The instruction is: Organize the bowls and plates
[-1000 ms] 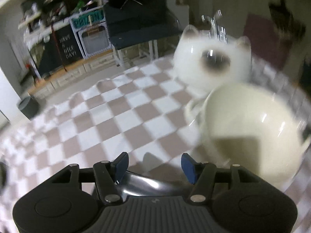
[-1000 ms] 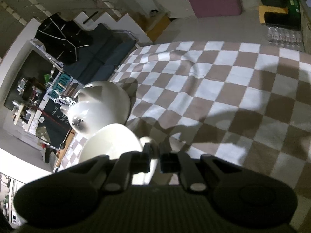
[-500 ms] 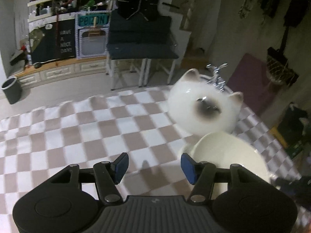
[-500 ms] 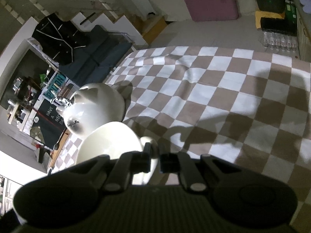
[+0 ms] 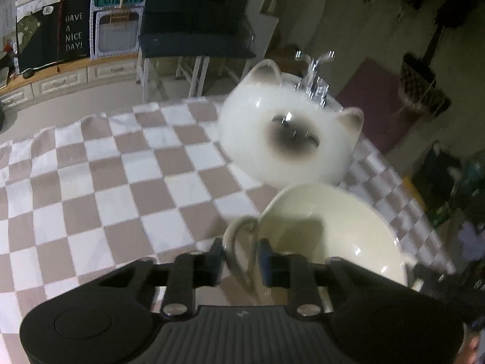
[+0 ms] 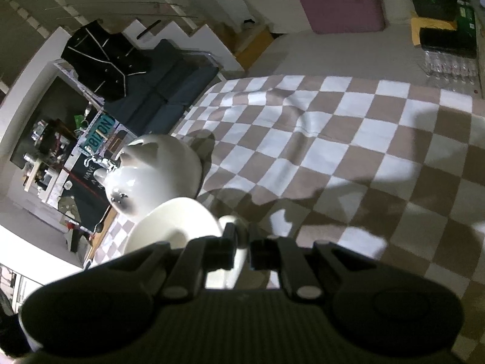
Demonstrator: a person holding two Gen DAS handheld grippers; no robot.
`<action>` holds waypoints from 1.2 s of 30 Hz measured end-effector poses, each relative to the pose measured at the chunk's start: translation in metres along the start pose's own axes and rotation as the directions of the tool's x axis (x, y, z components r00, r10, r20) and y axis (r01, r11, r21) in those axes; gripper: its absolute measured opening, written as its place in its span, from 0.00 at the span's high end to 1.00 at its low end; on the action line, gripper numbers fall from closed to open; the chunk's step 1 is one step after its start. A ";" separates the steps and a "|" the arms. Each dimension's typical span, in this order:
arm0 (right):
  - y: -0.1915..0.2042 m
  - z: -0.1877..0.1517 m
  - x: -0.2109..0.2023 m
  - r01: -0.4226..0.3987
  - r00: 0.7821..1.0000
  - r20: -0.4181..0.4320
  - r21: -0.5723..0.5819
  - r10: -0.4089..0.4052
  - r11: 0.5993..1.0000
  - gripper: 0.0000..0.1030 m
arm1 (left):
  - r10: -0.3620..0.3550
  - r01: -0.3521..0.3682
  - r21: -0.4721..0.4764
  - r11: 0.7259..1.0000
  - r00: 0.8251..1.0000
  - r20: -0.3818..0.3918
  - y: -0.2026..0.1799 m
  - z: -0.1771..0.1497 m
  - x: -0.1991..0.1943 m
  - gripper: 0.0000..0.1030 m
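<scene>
Left hand-held gripper: your jaws have just been closing; the loop handle of the cream bowl sits between the blue pads. Whether the pads press on it cannot be told from this view.
Right hand-held gripper: your jaws are closed on the small knob handle at the opposite side of the same bowl.
Cream bowl: upright, open side up, in front of both grippers above the checked cloth; whether it rests on the cloth cannot be told.
Cat-face bowl: white with brown ears and a dark muzzle patch, tilted on its side just beyond the cream bowl, near the far edge of the desk.
Metal rack: chrome wires show behind the cat-face bowl; you cannot see how they meet it.
Desk: covered by a brown-and-white checked cloth.
</scene>
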State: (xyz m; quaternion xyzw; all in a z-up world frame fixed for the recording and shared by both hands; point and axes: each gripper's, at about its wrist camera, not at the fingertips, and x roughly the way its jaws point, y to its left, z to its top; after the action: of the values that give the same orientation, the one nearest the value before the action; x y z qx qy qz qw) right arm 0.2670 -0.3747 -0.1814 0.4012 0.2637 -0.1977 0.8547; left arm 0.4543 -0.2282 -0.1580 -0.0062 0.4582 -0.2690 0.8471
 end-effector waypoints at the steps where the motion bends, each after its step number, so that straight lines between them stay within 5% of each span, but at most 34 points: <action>1: 0.000 0.000 0.000 -0.004 1.000 0.001 -0.006 0.004 1.000 0.90 | 0.002 -0.002 0.009 1.000 1.000 -0.005 0.000 0.000 -0.001 0.76; 14: 0.005 -0.001 -0.010 0.018 0.998 -0.058 -0.072 -0.022 0.997 0.90 | -0.030 0.028 -0.049 0.998 0.998 -0.054 0.005 -0.022 -0.012 0.82; 20: 0.010 -0.001 -0.006 -0.040 0.997 -0.065 -0.136 0.032 0.990 0.59 | -0.041 0.037 -0.086 0.996 0.998 -0.054 0.009 -0.013 -0.010 0.80; 22: 0.013 -0.001 -0.001 -0.036 0.997 -0.077 -0.133 0.026 0.991 0.57 | -0.039 0.034 -0.073 0.997 0.998 -0.058 0.008 -0.012 -0.008 0.80; 25: 0.017 -0.004 0.011 -0.024 0.994 -0.112 -0.142 0.008 0.990 0.57 | -0.046 0.041 -0.080 0.996 0.997 -0.059 0.009 -0.009 -0.005 0.80; 29: 0.016 -0.005 0.023 -0.006 0.989 -0.147 -0.115 -0.011 0.993 0.75 | -0.050 0.045 -0.086 0.995 0.997 -0.057 0.010 -0.004 0.000 0.78; 36: 0.012 -0.003 0.032 -0.020 0.985 -0.173 -0.069 0.008 0.997 0.76 | -0.069 0.062 -0.134 0.989 0.997 -0.042 0.013 0.001 0.010 0.75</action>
State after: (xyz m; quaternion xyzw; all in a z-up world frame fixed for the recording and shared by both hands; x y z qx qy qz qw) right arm 0.2973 -0.3696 -0.1955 0.3883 0.3407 -0.1469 0.8436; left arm 0.4655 -0.2217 -0.1688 -0.0713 0.4941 -0.2657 0.8247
